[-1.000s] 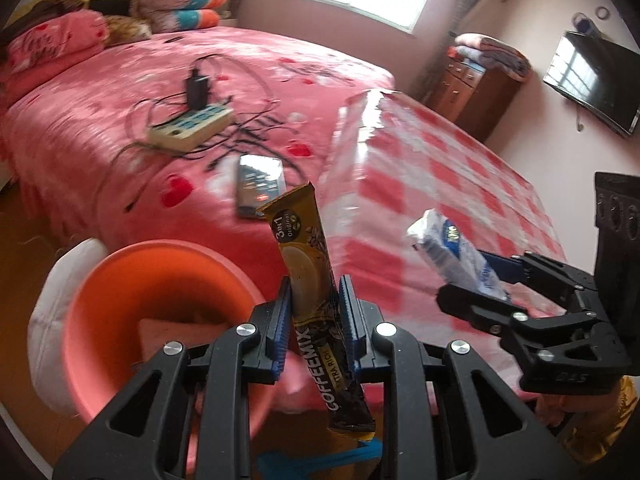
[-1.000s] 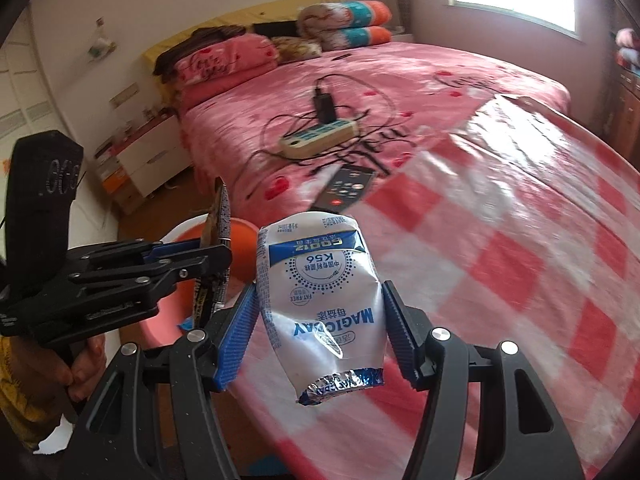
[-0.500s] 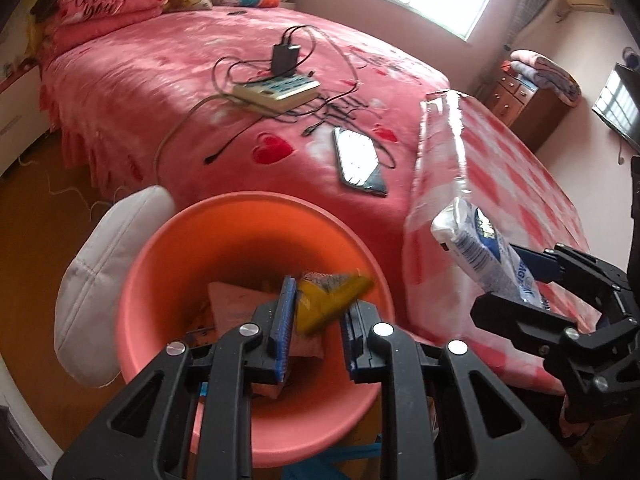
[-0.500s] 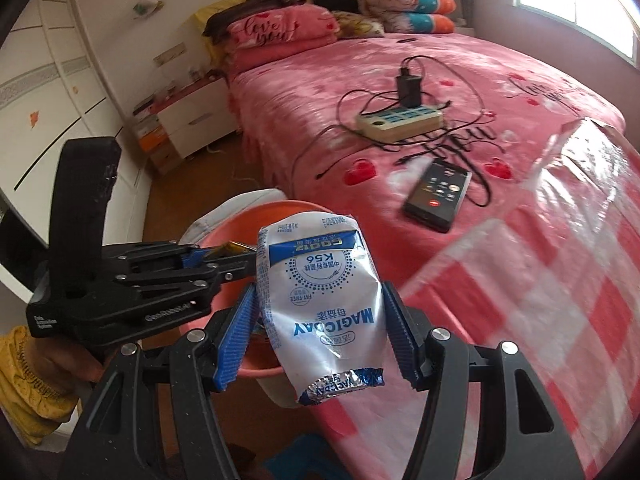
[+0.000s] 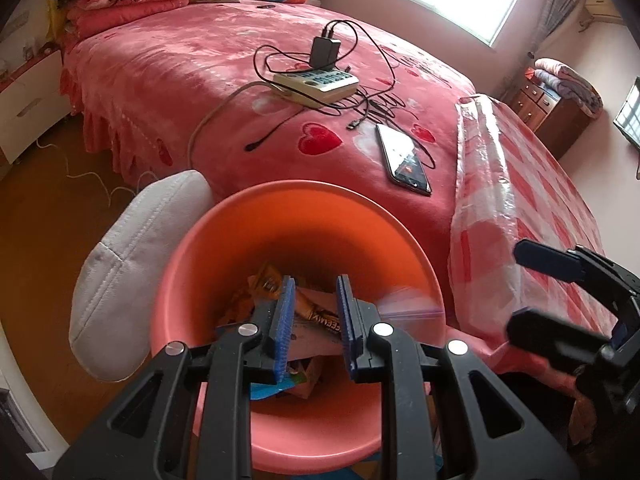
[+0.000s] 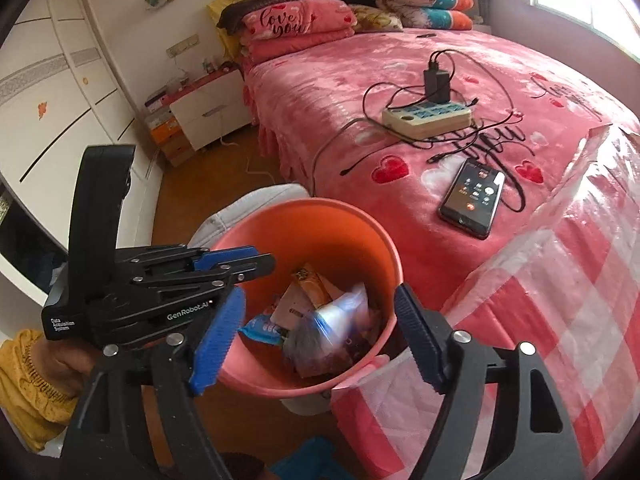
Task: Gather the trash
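Two grippers over one orange bin: left gripper parted, empty, coffee-mix sachet lying inside below; right gripper wide open, white-blue pouch blurred inside the bin. Risk: phone, 1 o'clock of bin, mistaken for trash.

Pillow reads "Love you"; left gripper body reads "GenRobot.AI" and "Data Acquisition System". Coffee sachet shows partial "FEEMIX".
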`<state>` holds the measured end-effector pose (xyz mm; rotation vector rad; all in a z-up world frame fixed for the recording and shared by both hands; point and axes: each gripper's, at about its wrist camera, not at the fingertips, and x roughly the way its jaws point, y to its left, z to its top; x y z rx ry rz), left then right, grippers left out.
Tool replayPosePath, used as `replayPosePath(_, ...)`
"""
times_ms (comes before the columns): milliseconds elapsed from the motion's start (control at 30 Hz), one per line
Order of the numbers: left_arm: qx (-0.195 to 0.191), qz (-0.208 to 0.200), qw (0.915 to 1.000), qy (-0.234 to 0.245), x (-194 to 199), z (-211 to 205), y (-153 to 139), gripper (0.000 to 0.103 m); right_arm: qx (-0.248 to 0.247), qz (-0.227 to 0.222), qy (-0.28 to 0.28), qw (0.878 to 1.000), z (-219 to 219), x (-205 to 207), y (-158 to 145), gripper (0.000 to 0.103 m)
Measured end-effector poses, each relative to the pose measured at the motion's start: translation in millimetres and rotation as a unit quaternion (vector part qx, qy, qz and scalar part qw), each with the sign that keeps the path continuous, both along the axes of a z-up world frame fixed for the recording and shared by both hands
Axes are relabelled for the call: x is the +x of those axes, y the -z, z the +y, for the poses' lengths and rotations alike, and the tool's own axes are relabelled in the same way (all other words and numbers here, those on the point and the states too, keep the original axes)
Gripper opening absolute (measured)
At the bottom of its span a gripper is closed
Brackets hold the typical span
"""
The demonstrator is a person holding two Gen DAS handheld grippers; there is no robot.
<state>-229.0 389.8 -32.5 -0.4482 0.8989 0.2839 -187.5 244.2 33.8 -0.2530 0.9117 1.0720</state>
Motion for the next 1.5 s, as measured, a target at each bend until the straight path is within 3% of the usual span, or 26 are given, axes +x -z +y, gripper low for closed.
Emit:
replayPosePath(133,0.021,-0.001,0.9998,-0.005,0,-2,-5,0.036,0.016,-0.01,0.03,0.999,-15,8,-7,0.082)
replayPosePath(300,0.072,-0.013,0.9973,-0.001,3,-17,-21,0.065,0.033,-0.014,0.078,0.996,-44,21,-14,0.082)
replayPosePath(600,0.108,-0.037,0.9933,0.013,15,-43,-45,0.089,0.042,-0.036,0.138,0.989,-92,31,-20,0.083)
replayPosePath(733,0.123,-0.046,0.9911,0.019,23,-58,-55,0.093,0.044,-0.052,0.155,0.985,-110,31,-23,0.088)
replayPosePath(1500,0.193,-0.091,0.9729,0.09,73,-174,-101,0.096,0.069,-0.116,0.283,0.949,-229,37,-33,0.088)
